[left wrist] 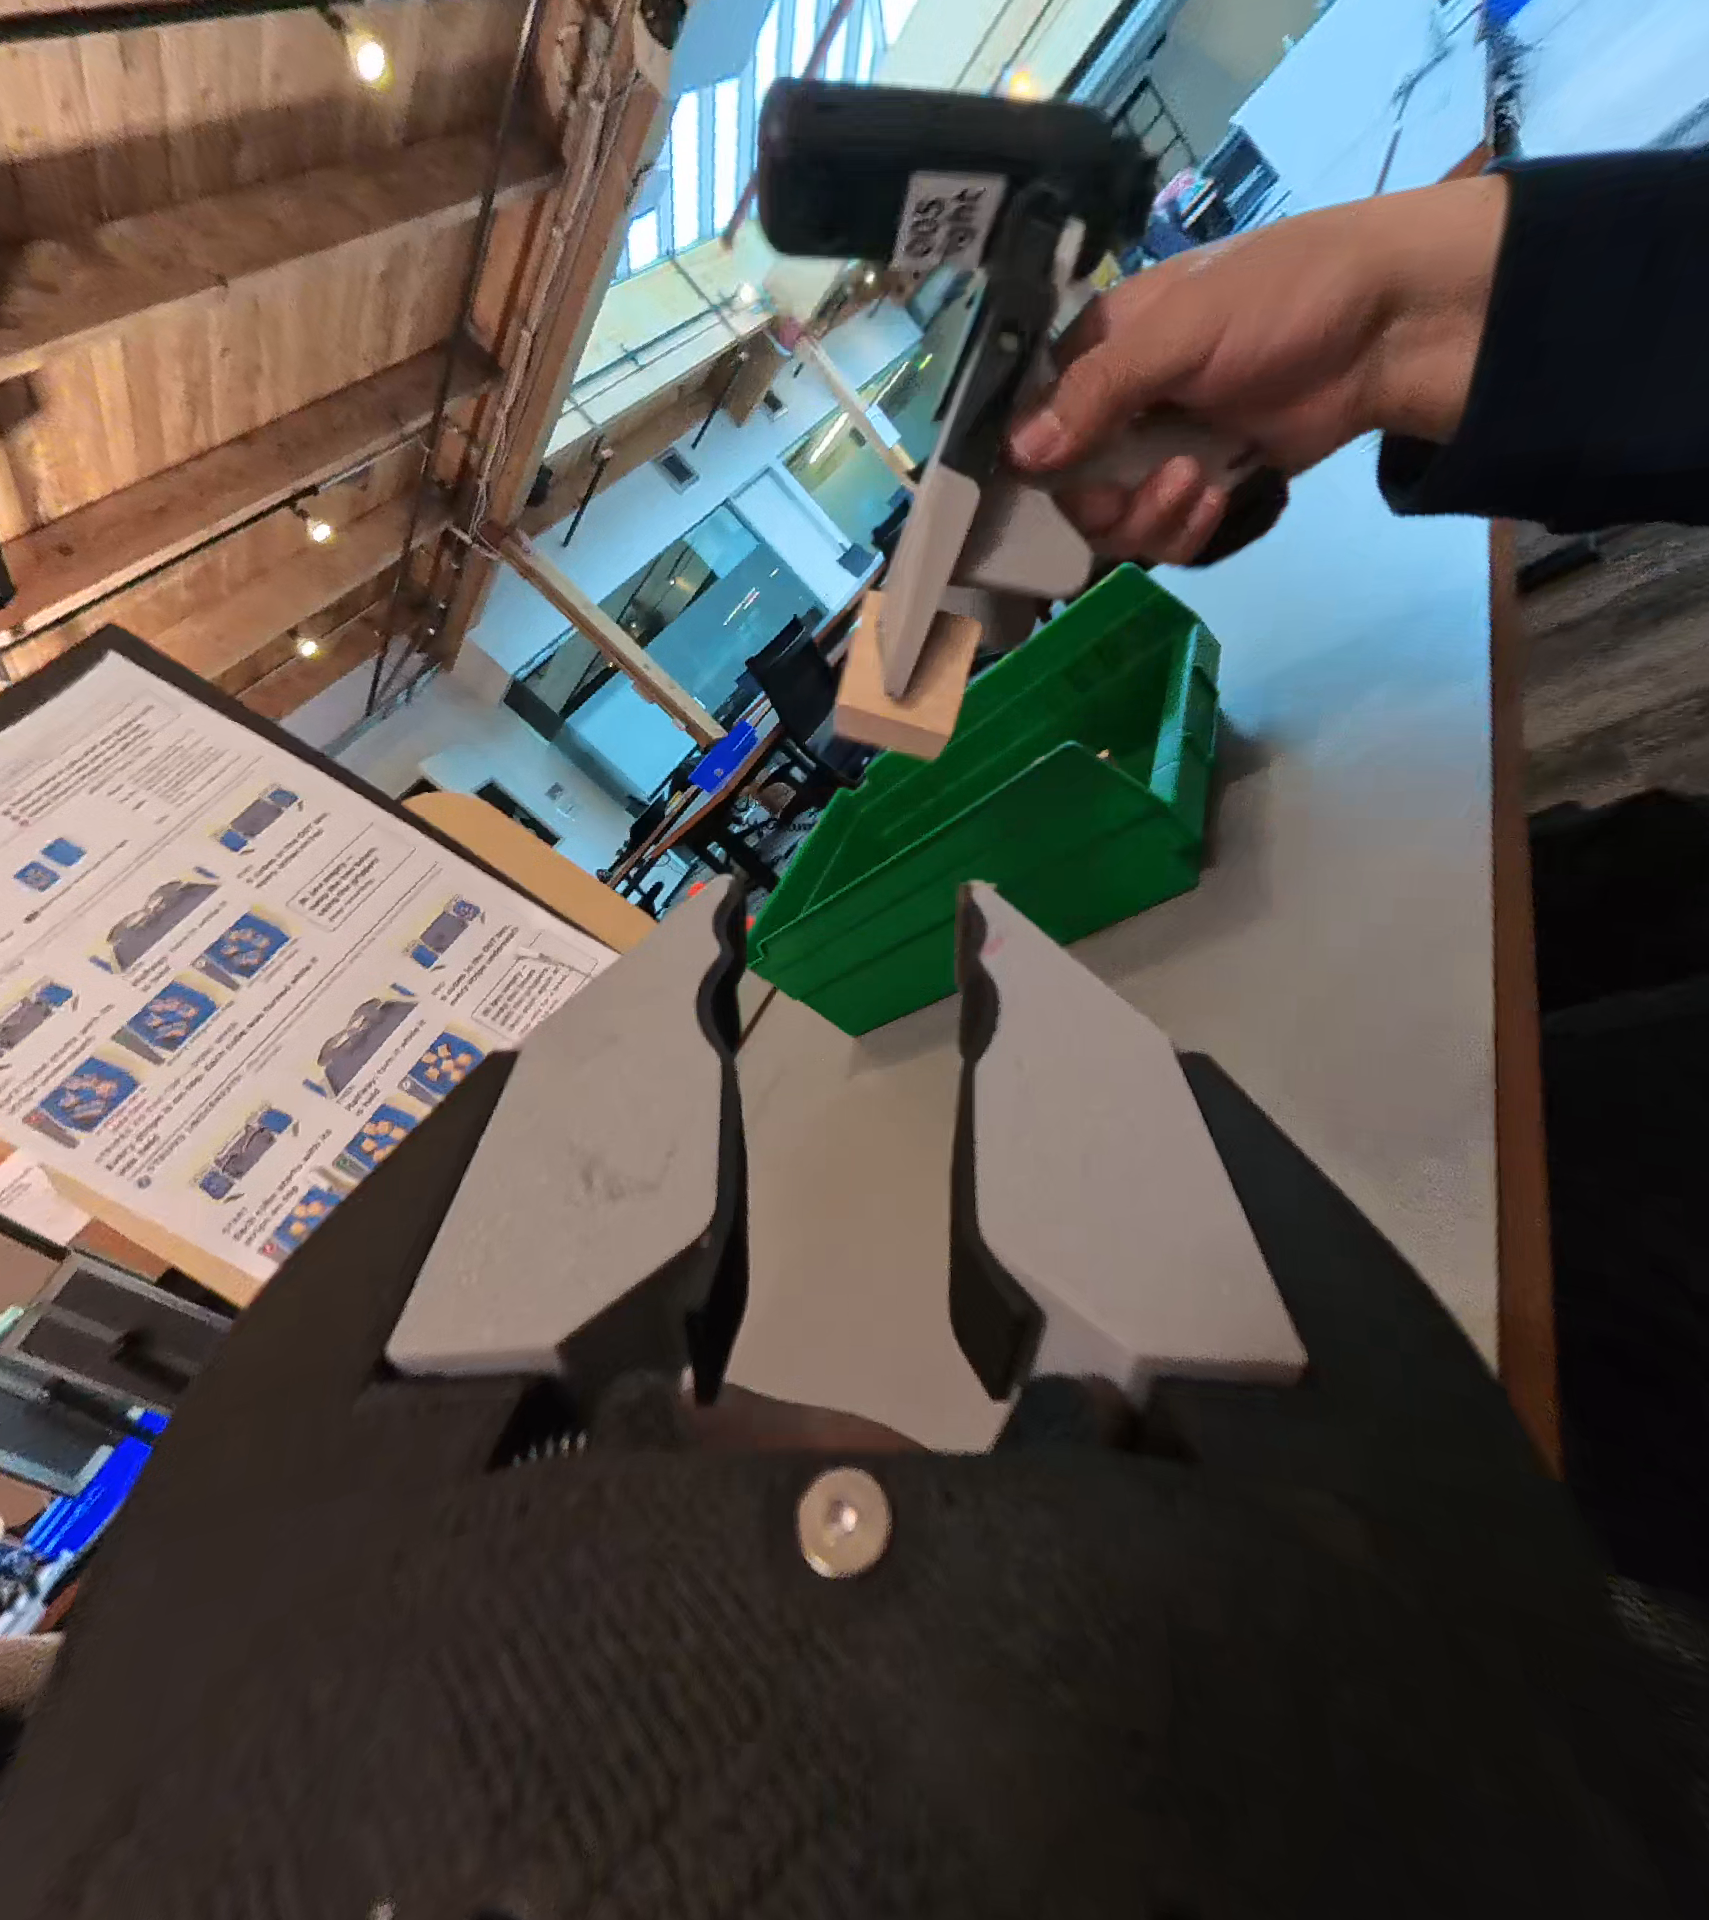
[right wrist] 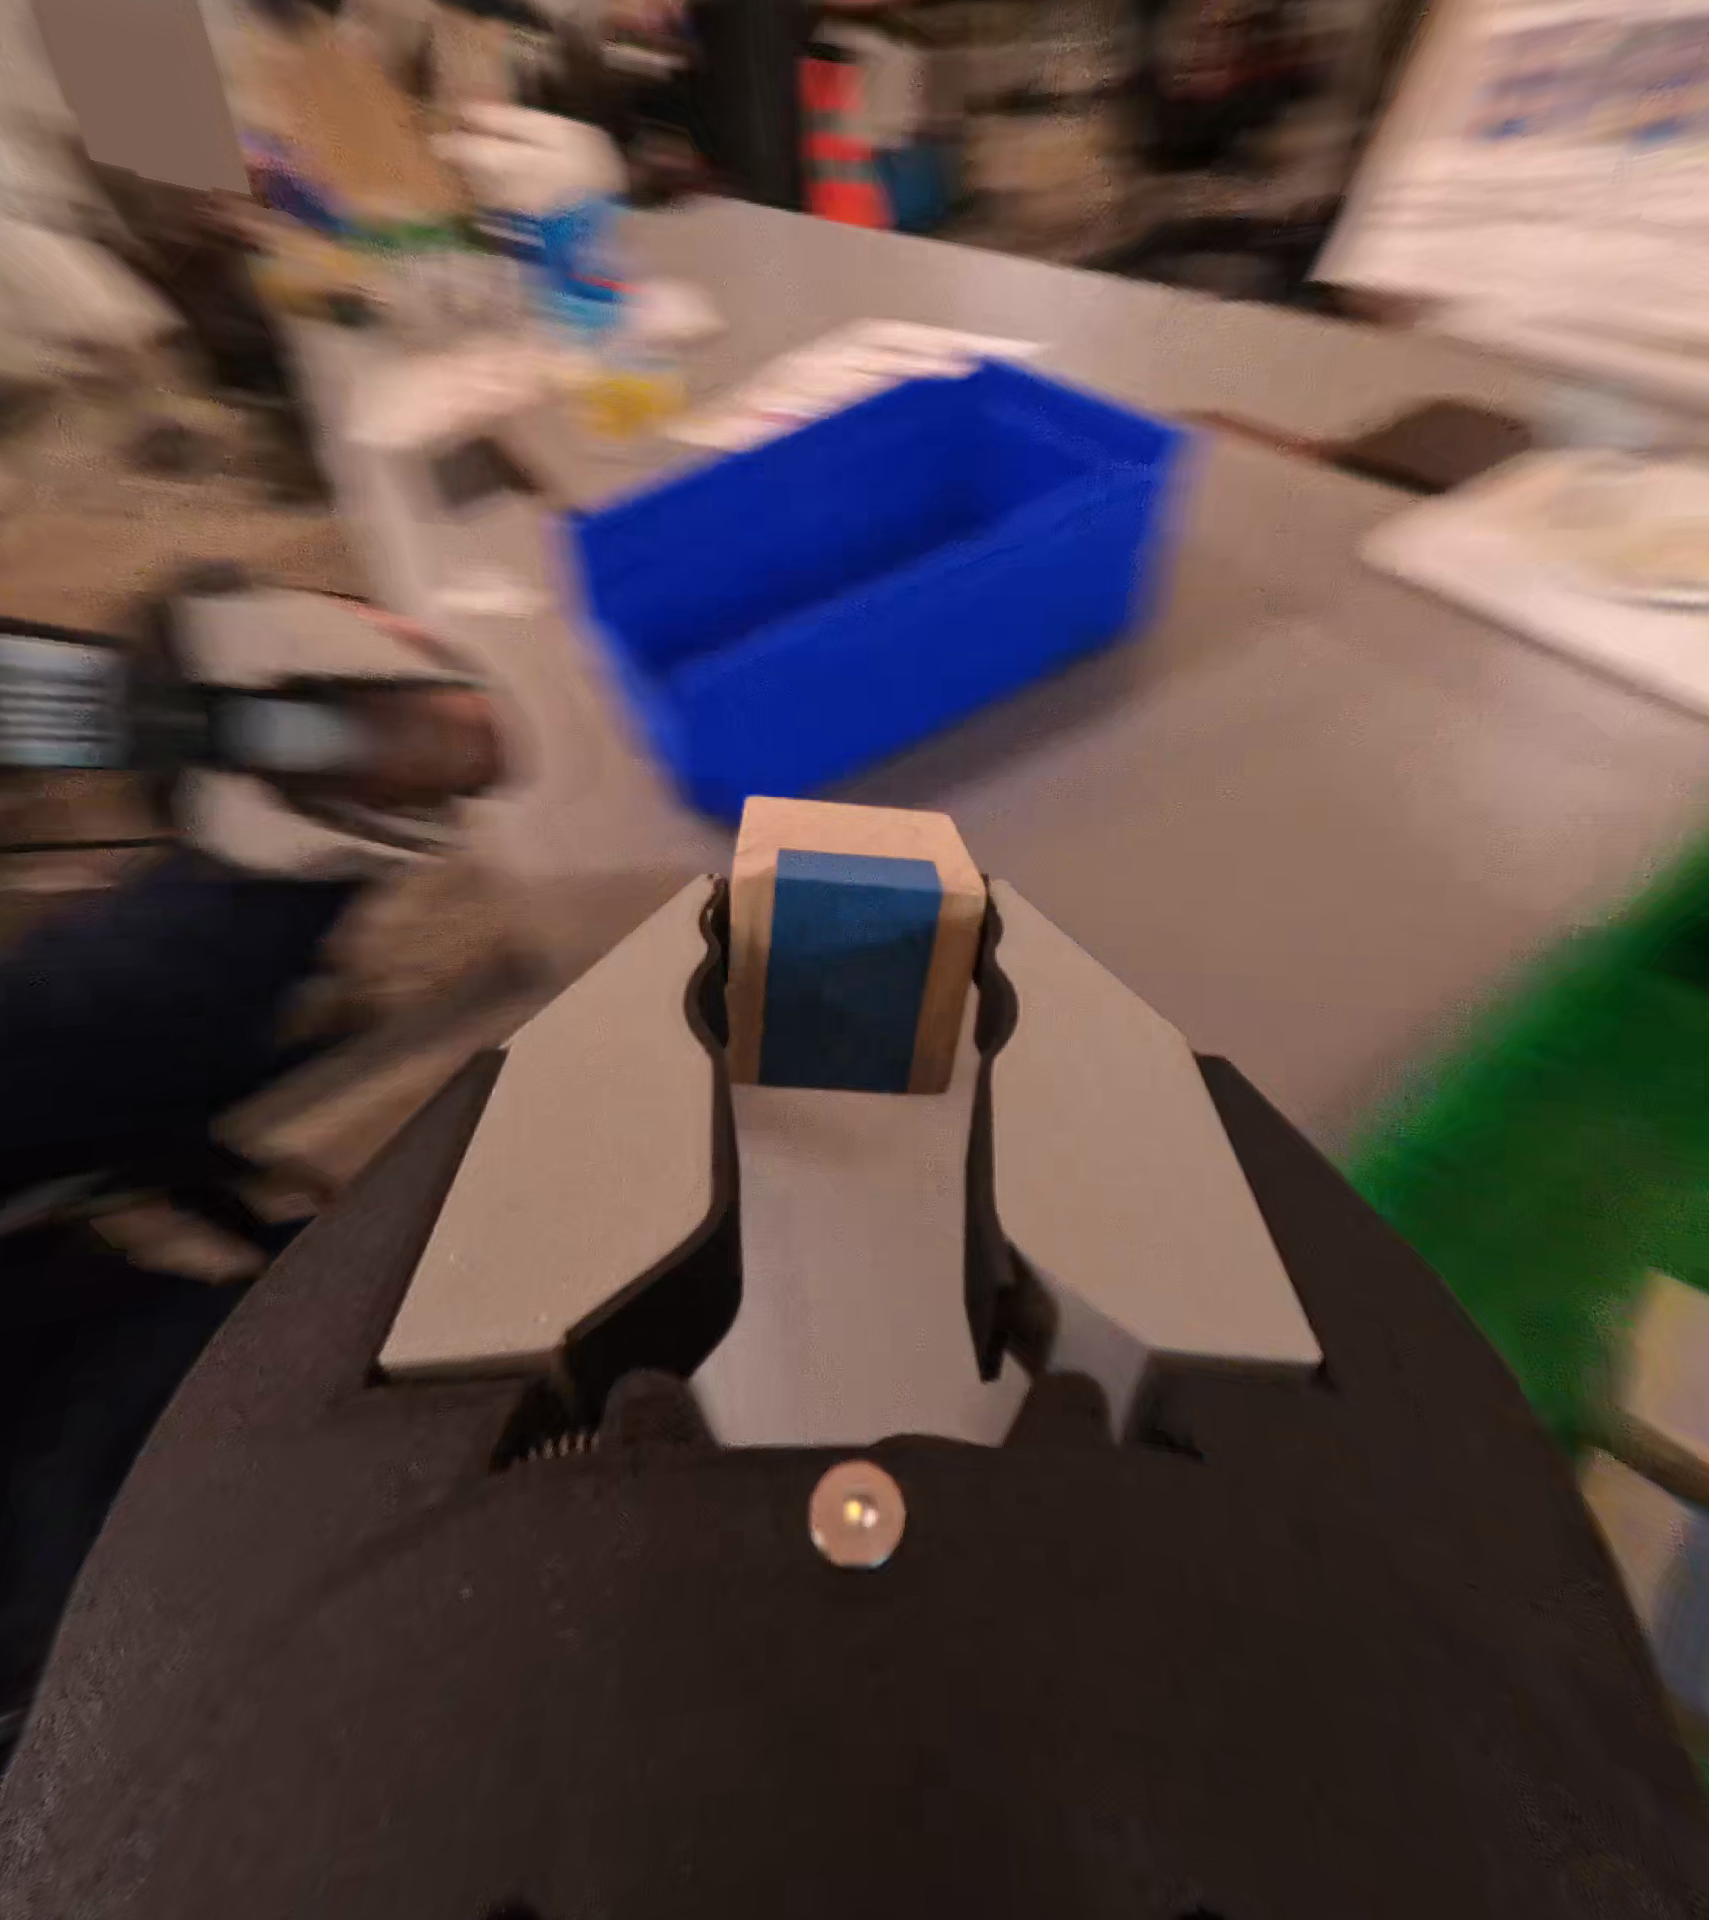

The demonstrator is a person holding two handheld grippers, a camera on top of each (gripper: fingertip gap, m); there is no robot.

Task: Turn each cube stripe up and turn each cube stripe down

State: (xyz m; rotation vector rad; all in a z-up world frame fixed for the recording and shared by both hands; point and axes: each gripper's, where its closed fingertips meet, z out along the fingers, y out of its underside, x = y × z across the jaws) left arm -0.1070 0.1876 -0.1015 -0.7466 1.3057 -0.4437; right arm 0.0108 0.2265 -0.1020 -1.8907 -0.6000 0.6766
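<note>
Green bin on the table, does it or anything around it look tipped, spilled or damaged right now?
Nothing stands out. The green bin sits flat on the grey table, with no spill or break visible. The right gripper holds the wooden cube in the air, stripe facing the camera. The left gripper is open and empty. The right wrist view is motion-blurred.

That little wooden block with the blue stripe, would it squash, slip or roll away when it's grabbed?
Probably none. The wooden cube looks solid: its edges stay straight between the fingers of the right hand-held gripper. It seems light, since it hangs in the air held only by two sides. Flat faces make rolling unlikely; bare wood may grip better than the blue stripe.
</note>
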